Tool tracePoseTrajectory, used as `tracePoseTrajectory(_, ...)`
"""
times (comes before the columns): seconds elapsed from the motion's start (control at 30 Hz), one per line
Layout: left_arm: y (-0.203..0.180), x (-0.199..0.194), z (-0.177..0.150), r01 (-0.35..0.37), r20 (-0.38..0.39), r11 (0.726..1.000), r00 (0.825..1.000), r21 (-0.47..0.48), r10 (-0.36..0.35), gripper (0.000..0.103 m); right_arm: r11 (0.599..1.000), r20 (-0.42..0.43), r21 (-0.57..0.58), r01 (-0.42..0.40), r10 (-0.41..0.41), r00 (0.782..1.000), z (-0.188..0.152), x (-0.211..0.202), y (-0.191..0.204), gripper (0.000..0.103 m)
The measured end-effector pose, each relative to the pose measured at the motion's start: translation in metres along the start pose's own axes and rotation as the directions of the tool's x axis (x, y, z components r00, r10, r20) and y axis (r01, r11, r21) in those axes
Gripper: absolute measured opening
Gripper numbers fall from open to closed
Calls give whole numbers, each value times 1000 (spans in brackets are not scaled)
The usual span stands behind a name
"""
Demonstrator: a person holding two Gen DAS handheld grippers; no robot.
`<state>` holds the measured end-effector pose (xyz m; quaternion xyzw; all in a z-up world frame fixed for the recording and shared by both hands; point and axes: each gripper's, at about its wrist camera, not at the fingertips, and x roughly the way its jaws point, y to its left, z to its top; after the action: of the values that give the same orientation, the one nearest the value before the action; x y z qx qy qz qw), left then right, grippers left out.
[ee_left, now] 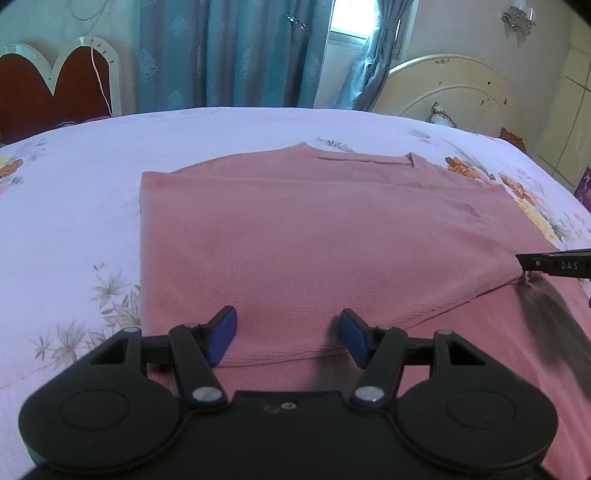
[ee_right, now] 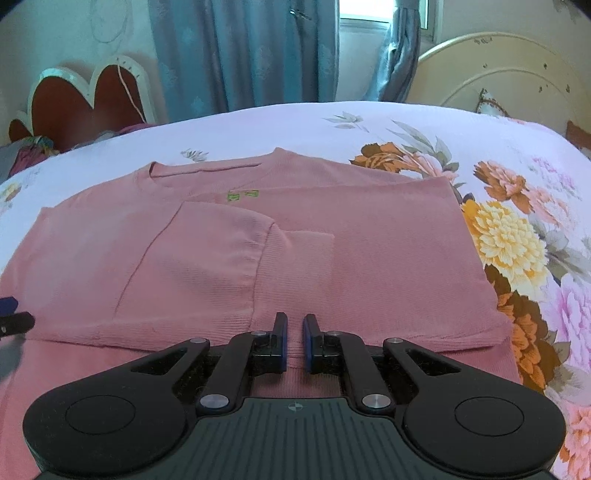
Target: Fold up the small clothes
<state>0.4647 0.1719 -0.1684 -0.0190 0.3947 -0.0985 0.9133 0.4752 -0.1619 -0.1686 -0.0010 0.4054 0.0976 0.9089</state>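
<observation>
left gripper (ee_left: pixel 288 338) wide, right gripper (ee_right: pixel 294 341) narrowly parted, over pink shirt (ee_right: pixel 229 258)

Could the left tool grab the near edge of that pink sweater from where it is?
Probably yes. The left tool is open, straddling the near folded edge of the pink sweater, and nothing lies between them.

Teal curtains (ee_left: pixel 236 51) frame a bright window (ee_right: pixel 365 13), beside what looks like a cream headboard (ee_left: pixel 454 92) behind the floral bedsheet (ee_right: pixel 517 229).
</observation>
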Motion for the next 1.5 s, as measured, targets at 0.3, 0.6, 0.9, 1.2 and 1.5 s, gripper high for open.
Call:
tracePoseTrajectory(0.3,-22,-32,-15,-89,-5,994,996,57,90,96,991,109,112,-67,55,993,-7,-42,-39,89)
tracePoseTrajectory(0.6,-3,-100,-71,-127,-56,986,991,-109,122,63,953,50,274,-129,120,991,-63,-110,-134,50)
tracePoseTrajectory(0.9,-3,-150,-125,-112,-82,949,992,-293,91,54,901,9,381,-209,223,975,-132,-163,-184,50)
tracePoseTrajectory(1.2,-29,-186,-170,-81,-76,933,995,-351,58,69,845,17,433,-313,339,941,-183,-196,-192,50)
tracePoseTrajectory(1.5,-31,-210,-207,92,-13,882,994,-461,-110,56,716,45,542,-440,498,866,-219,-211,-195,50)
